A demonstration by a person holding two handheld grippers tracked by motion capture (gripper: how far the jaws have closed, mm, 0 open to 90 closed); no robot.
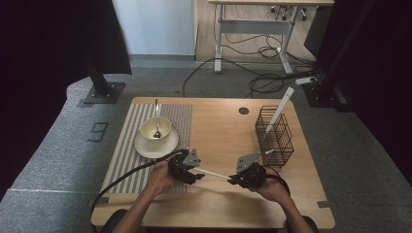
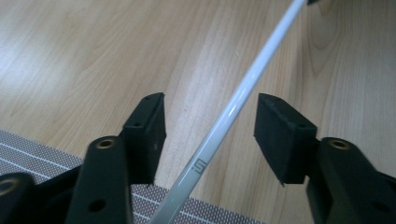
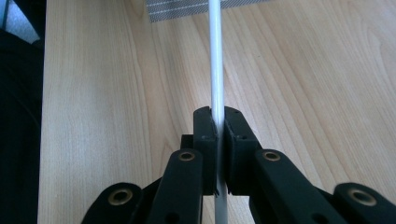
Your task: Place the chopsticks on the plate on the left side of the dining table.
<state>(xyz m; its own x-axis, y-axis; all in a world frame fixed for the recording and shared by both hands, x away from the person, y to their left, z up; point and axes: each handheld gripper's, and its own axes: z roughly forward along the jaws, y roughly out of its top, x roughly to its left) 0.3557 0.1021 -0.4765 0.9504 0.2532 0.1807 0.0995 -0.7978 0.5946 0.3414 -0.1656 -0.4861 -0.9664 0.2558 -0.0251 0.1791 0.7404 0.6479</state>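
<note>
Right gripper view: my right gripper (image 3: 217,125) has its jaws clamped on the white chopstick (image 3: 215,56). Left gripper (image 2: 210,135) jaws gape around it, no contact; handover unfinished, placing near the bowl (image 1: 156,128) remains, I reckon.

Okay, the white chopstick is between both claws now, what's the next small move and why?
Probably close the left claw the rest of the way onto the chopstick. The stick lies between its pads, which stand apart from it on both sides, while the right claw already pinches the other end. Then the right could let go.
</note>
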